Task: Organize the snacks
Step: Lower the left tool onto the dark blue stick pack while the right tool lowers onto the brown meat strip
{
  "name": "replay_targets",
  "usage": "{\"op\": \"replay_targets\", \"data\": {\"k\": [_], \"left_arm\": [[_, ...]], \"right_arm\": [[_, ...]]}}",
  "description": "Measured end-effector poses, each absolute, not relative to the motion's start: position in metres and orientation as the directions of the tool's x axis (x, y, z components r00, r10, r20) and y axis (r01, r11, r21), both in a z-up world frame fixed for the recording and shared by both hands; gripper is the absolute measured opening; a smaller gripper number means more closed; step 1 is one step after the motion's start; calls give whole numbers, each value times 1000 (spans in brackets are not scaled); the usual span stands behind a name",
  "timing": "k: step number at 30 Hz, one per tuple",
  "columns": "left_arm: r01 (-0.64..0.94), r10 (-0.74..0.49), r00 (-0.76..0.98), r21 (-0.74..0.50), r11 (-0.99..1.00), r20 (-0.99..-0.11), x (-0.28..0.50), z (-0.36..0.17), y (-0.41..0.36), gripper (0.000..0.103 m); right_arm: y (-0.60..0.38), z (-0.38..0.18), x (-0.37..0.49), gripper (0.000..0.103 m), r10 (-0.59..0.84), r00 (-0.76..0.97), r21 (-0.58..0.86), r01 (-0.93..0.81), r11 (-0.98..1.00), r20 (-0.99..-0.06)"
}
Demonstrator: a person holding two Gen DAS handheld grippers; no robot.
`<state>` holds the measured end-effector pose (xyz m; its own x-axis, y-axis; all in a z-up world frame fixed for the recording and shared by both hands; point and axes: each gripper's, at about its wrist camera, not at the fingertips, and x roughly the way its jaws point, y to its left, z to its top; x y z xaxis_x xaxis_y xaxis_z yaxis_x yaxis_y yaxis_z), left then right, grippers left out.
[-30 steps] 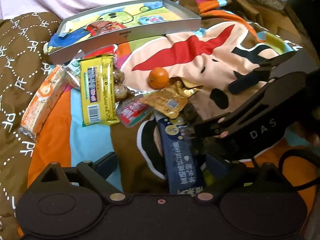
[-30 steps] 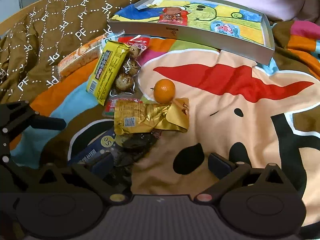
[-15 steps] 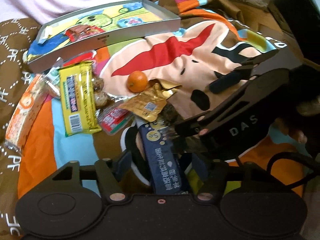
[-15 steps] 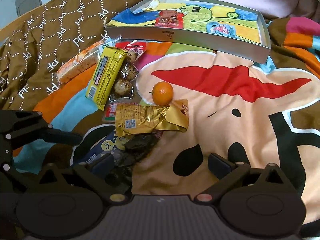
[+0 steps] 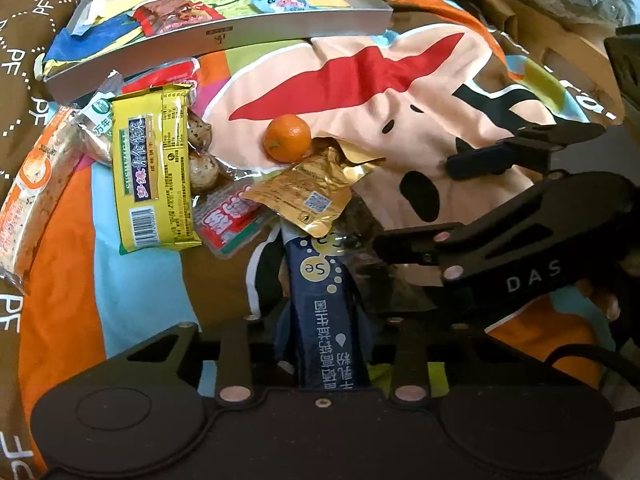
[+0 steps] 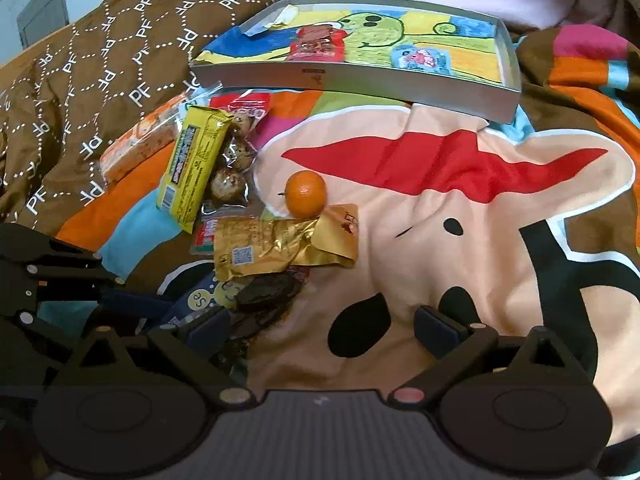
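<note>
On the bed, over a cartoon-print blanket (image 6: 460, 240), a loose heap of snacks lies in front of a shallow grey tray (image 5: 224, 36) that already holds a red packet (image 6: 318, 42) and a small blue one (image 6: 420, 58). The left claw (image 5: 320, 316) has just been closing, and its jaws now stand narrow around the long navy packet (image 5: 324, 304), whose near end runs between them; the pads appear to press its sides. The packet's far end is tucked under the gold foil pouch (image 5: 308, 196), with a dark wrapped snack (image 6: 268, 292) just beside it. The right claw (image 6: 322, 324) hovers wide and empty over bare blanket, near the heap.

The step in hand looks like lifting the navy packet out for the tray. To do it well, the person should probably draw it back and up along its own length, so it slips from under the gold pouch rather than dragging it and rolling the small orange (image 5: 287, 138) that touches the pouch. A grip this near one end will likely let the far end droop, so a slow, level carry seems wise. The yellow bar (image 5: 154, 168), the speckled eggs (image 6: 232, 168) and the orange-wrapped bar (image 5: 28, 196) lie clear of that path.
</note>
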<state>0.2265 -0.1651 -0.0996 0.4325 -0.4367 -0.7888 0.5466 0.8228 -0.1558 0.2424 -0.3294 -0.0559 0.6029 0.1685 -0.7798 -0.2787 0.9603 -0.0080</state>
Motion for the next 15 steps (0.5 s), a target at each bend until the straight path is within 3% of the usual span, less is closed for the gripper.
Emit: {"op": "replay_targets", "data": {"k": [5, 10, 15], "left_arm": [[573, -376, 426, -76, 816, -823, 235, -92, -160, 29], [554, -345, 403, -73, 829, -848, 243, -85, -141, 29], [478, -335, 422, -107, 872, -842, 254, -86, -123, 29]], "right_arm": [[-329, -56, 242, 100, 167, 607, -5, -271, 963, -777], [-324, -53, 241, 98, 205, 609, 42, -271, 962, -766], [-306, -60, 240, 88, 226, 585, 54, -296, 954, -779]]}}
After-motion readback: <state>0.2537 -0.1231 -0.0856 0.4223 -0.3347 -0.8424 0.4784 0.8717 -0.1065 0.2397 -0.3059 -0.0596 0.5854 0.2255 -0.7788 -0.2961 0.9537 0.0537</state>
